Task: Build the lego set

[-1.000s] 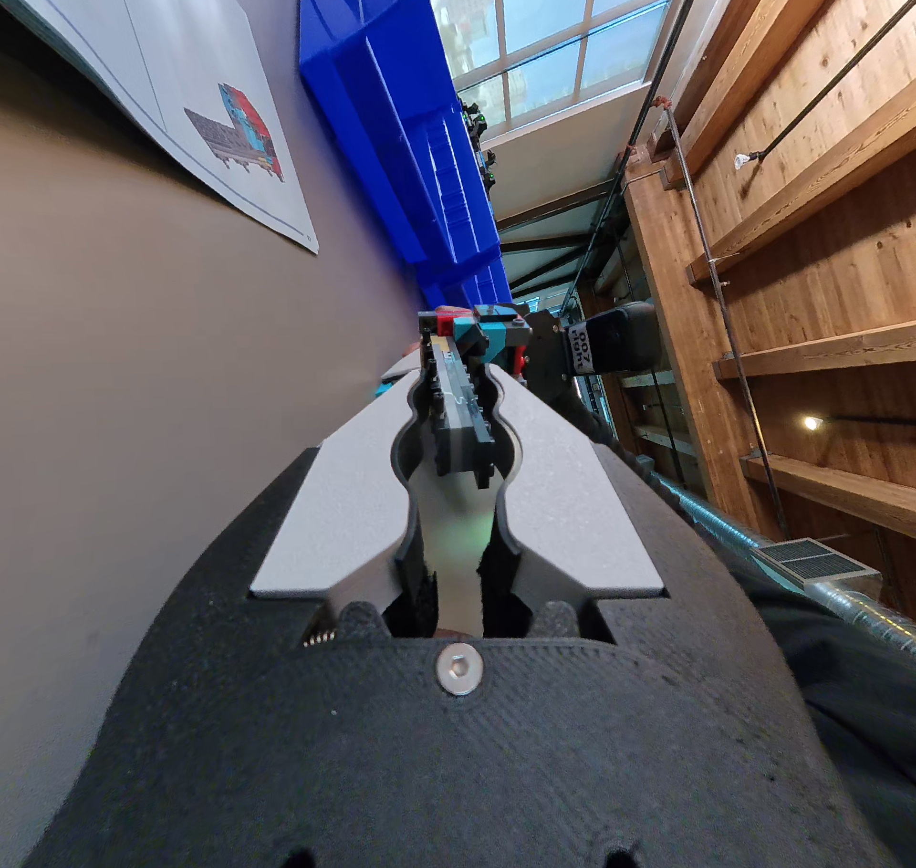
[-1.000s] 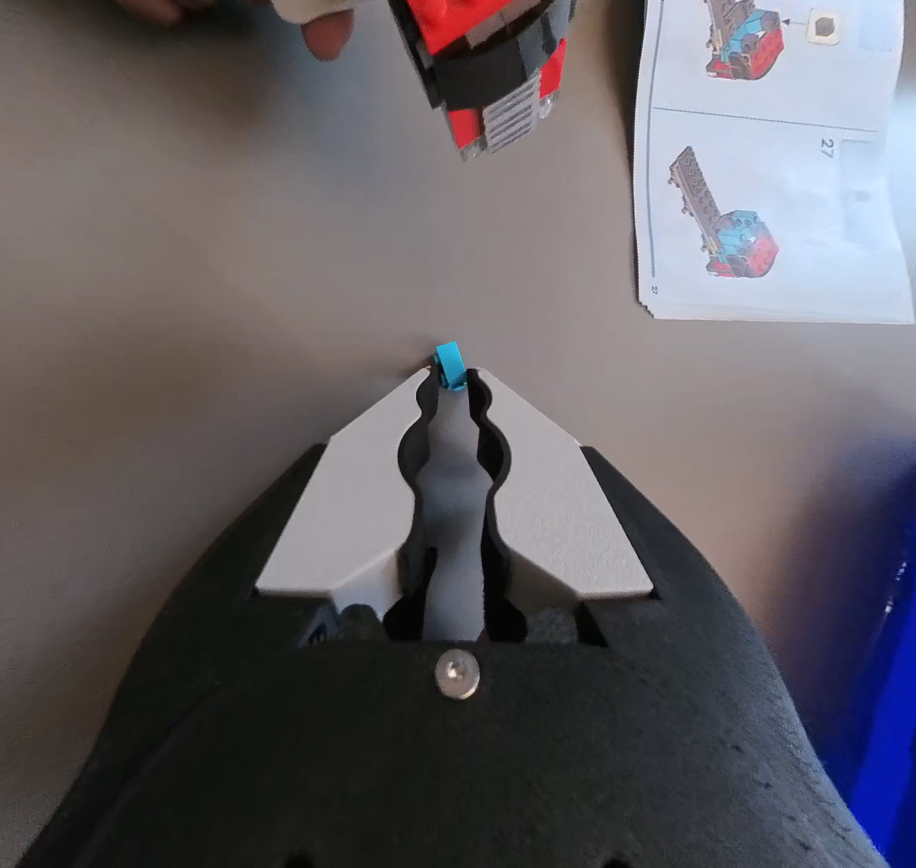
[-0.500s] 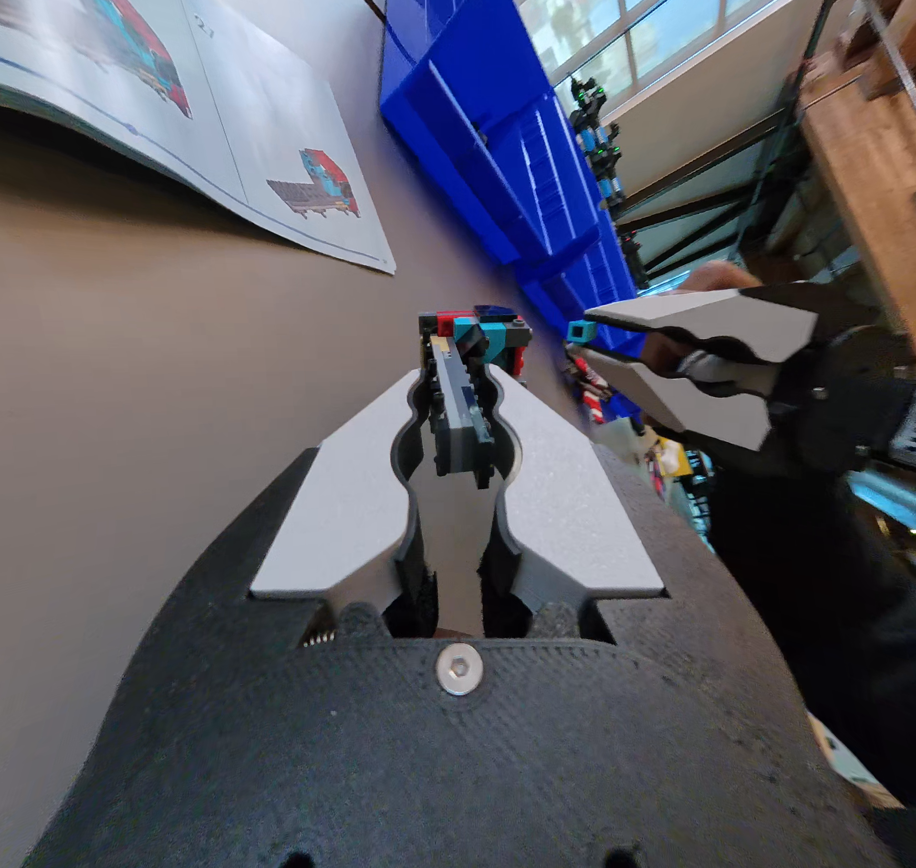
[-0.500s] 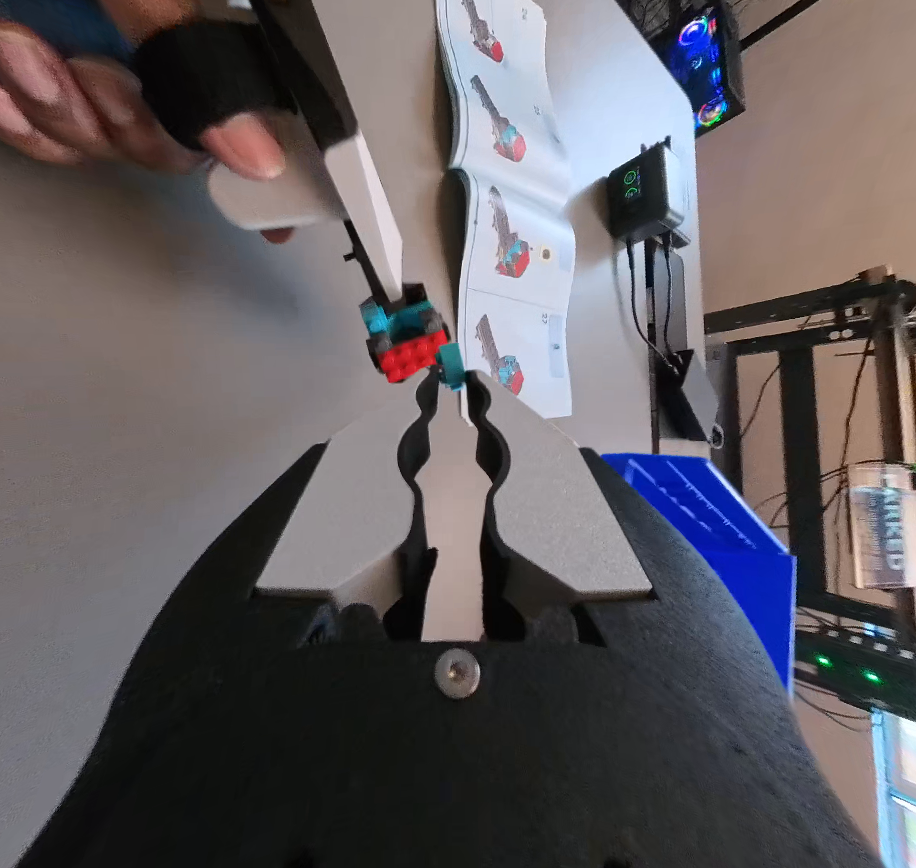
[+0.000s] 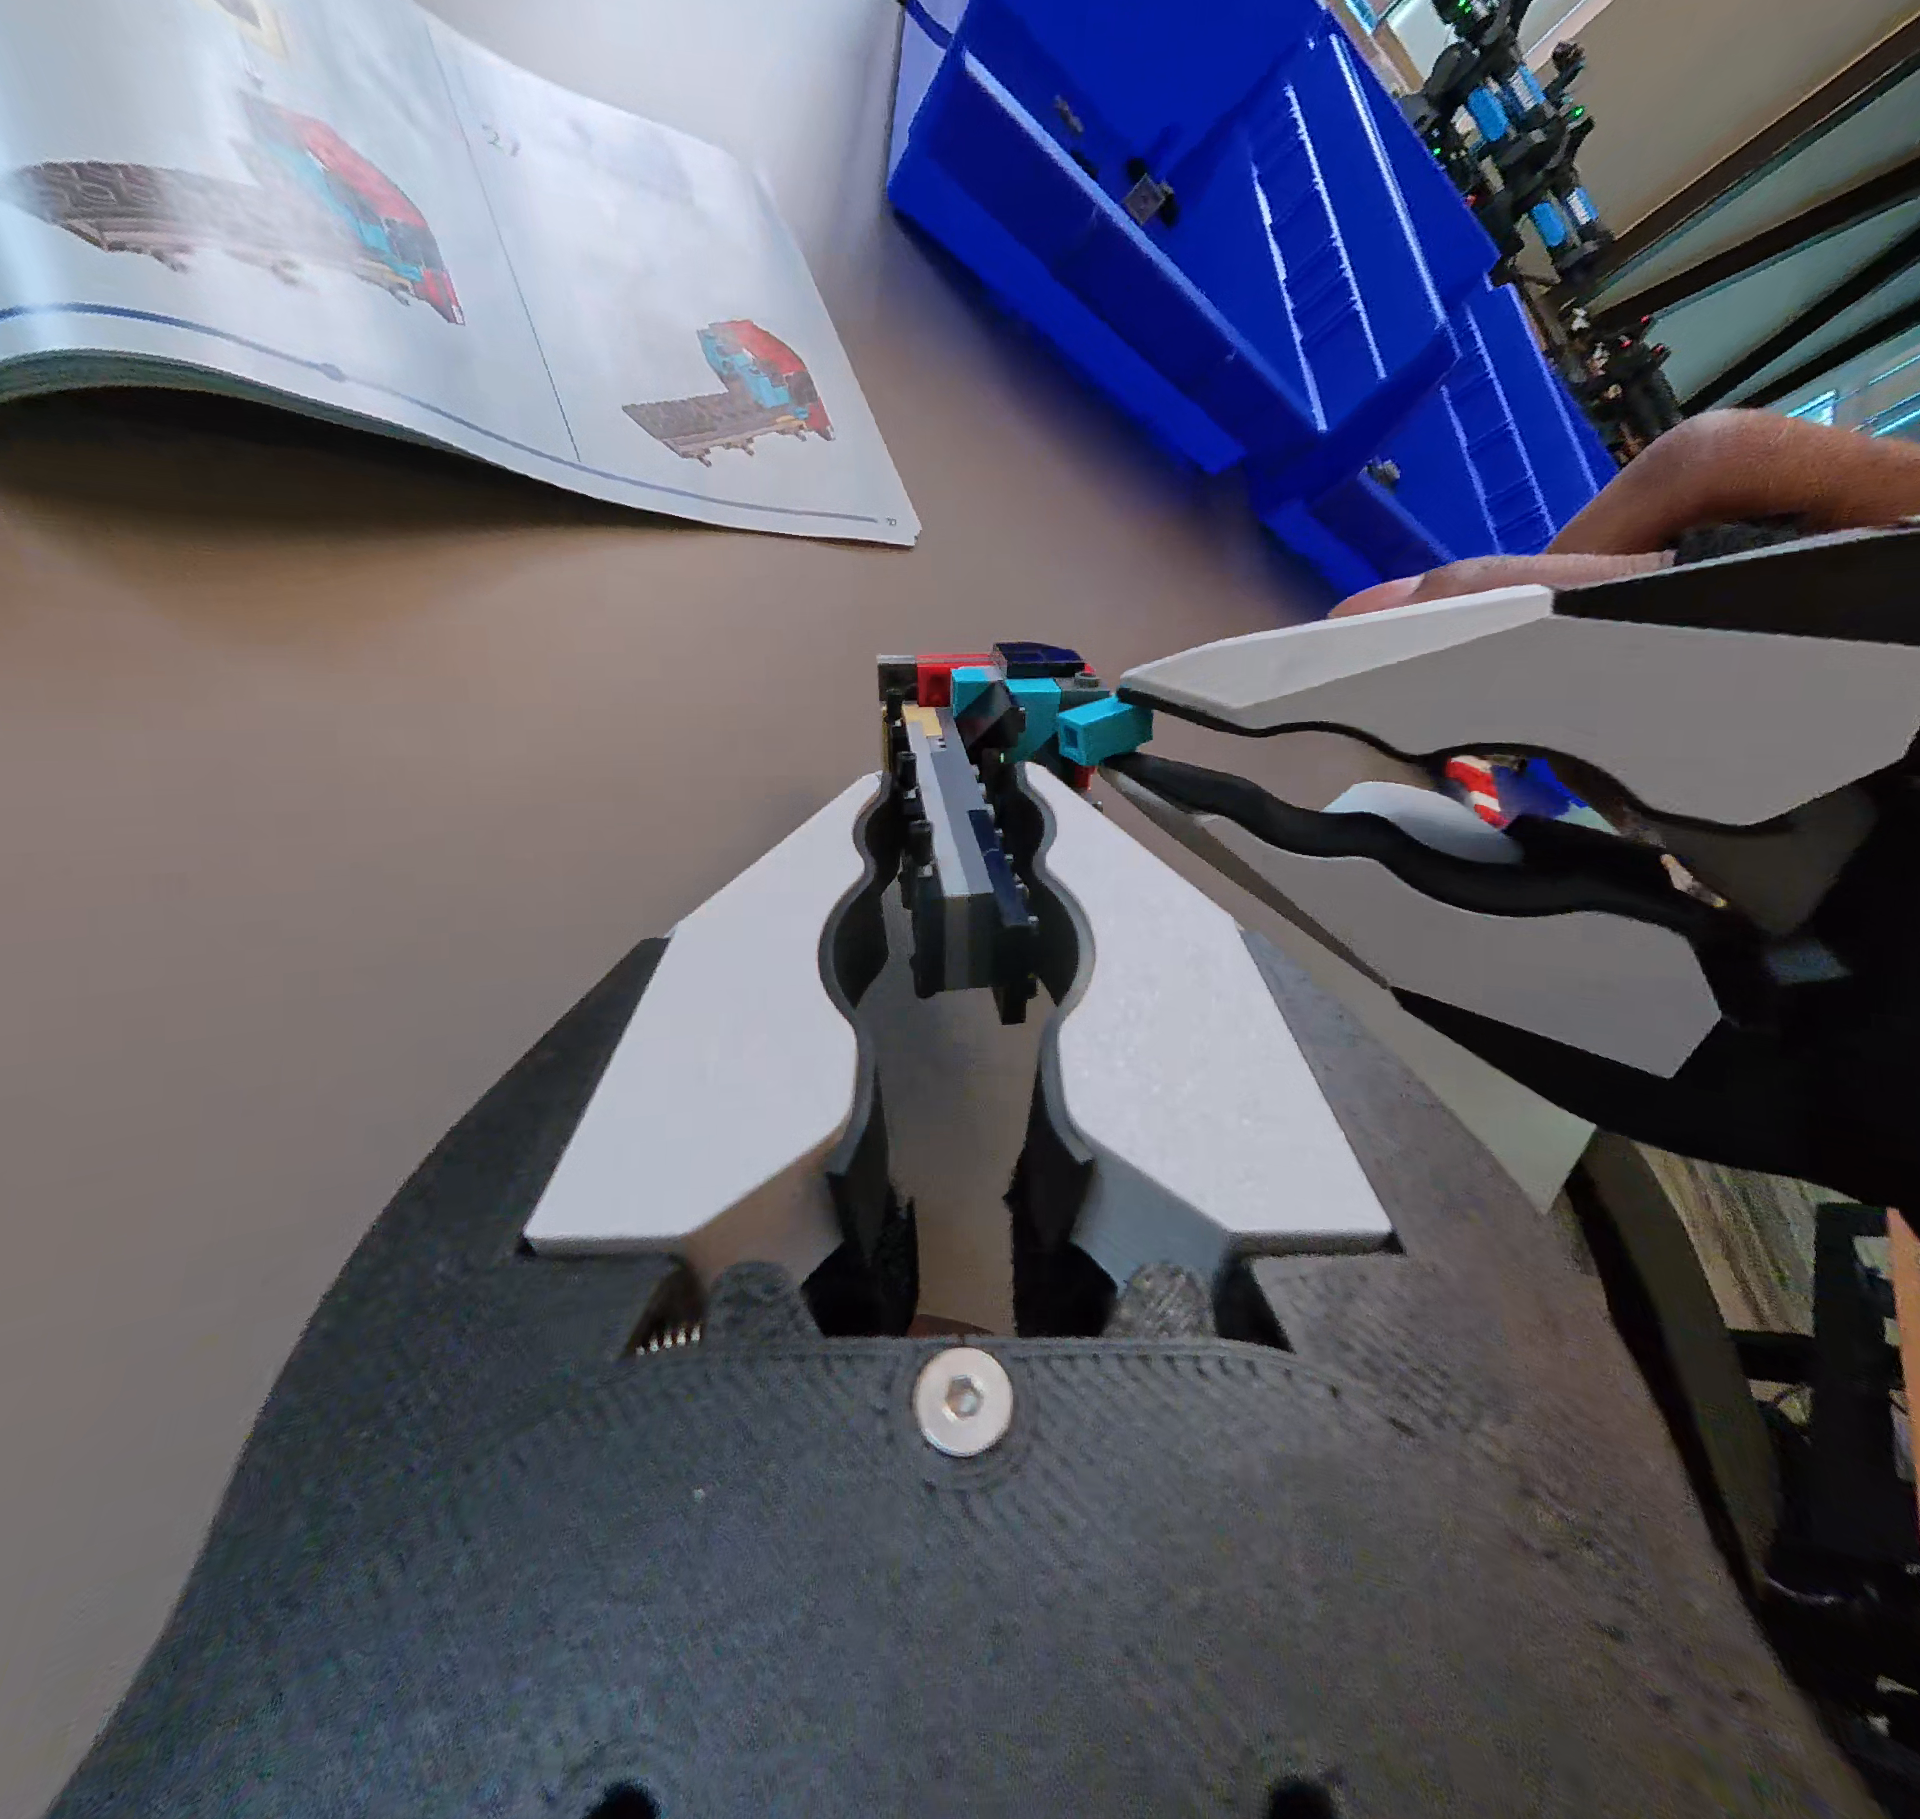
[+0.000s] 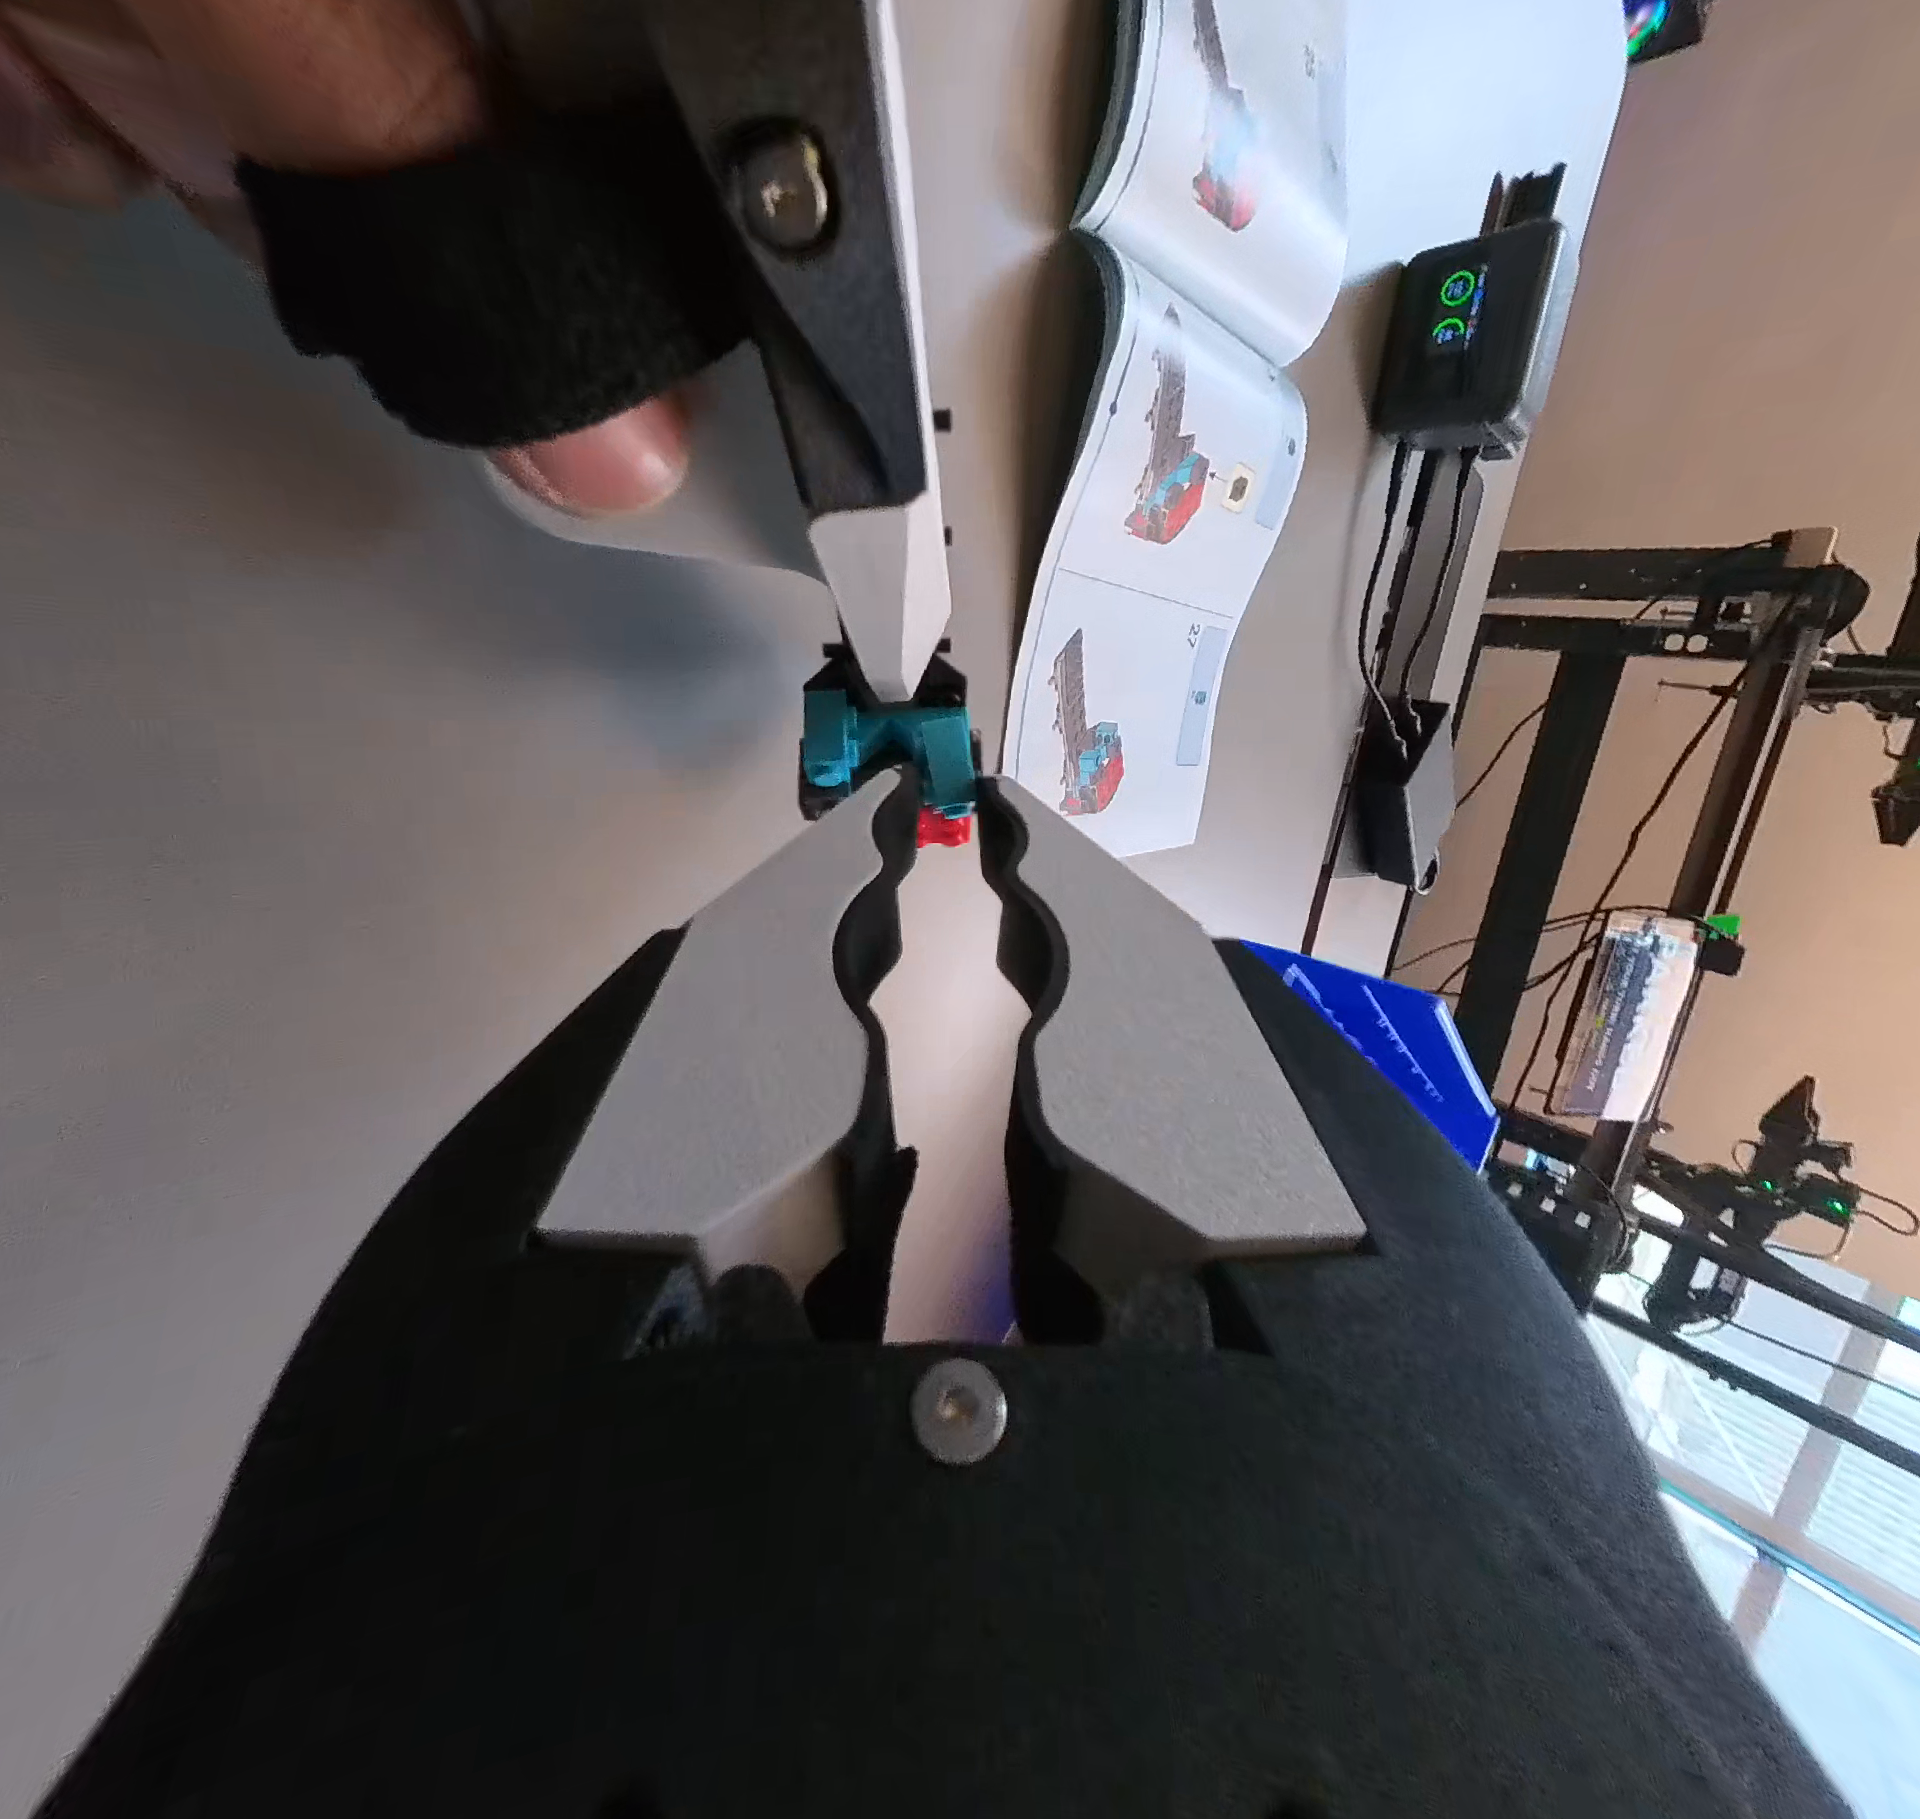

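One lego model (image 5: 966, 834), part-built, is what we list first: a long grey and black bed with a red and teal cab at the far end, held off the worktop (image 5: 416, 782) with the left gripper (image 5: 961, 813) and its fingers clamped on the bed lengthwise. One small teal brick (image 5: 1103, 727) comes next, pinched at the very tips of the right gripper (image 6: 940, 793), whose fingers are closed on it and bring it against the cab's side; in the right wrist view the brick (image 6: 940, 756) sits touching the teal part of the cab, though we cannot tell whether its studs are seated. We judge the step in hand to be pressing this brick home. Risks, as we see them: the grip on the brick is shallow, so a push off the stud axis could twist it out of the fingers or leave it half-seated; a hard push could also lever the long bed in the left fingers or pop loose cab parts. Beyond the model lies one open instruction booklet (image 5: 436, 242) on the worktop, showing pictures of the build. Several blue bins (image 5: 1195, 242) stand along the far edge; we make out only a couple of small dark pieces in them, the rest hidden by their walls. One small black device with a lit screen (image 6: 1465, 335) stands past the booklet.
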A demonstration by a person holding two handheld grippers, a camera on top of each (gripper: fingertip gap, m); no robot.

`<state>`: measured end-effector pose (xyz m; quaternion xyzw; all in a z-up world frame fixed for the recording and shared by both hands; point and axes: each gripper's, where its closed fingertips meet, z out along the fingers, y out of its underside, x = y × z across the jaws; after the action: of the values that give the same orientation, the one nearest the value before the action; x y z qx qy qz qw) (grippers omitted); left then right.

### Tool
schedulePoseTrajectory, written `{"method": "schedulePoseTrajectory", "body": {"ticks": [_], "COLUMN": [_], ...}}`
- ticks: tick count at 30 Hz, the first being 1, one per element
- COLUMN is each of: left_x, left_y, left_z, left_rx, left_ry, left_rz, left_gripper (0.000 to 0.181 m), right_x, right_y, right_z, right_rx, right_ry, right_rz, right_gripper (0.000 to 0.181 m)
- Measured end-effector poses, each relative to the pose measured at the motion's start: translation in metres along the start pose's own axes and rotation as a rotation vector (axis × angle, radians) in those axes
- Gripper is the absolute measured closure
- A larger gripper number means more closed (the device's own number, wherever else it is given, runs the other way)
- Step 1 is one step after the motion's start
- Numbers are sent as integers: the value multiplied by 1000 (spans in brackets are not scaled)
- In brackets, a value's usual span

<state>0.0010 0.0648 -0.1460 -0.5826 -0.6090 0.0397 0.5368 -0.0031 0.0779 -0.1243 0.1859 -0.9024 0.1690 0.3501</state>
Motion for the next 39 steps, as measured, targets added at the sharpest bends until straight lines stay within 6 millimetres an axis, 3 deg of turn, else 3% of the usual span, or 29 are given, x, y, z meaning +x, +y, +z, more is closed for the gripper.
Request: {"method": "schedulePoseTrajectory", "body": {"ticks": [16,31,39], "left_x": [-1,6,7], "left_y": [-1,0,0], "left_z": [-2,-1,-4], "left_rx": [1,-4,-13], "left_ry": [-42,5,41], "left_rz": [52,36,4], "left_gripper": [160,161,161], "right_x": [-4,-5,-5], "right_y": [-2,-1,4], "right_z": [7,6,-3], "right_rx": [-97,-55,29], "right_ry": [43,8,-72], "right_rz": [43,86,195], "right_gripper": [170,162,155]}}
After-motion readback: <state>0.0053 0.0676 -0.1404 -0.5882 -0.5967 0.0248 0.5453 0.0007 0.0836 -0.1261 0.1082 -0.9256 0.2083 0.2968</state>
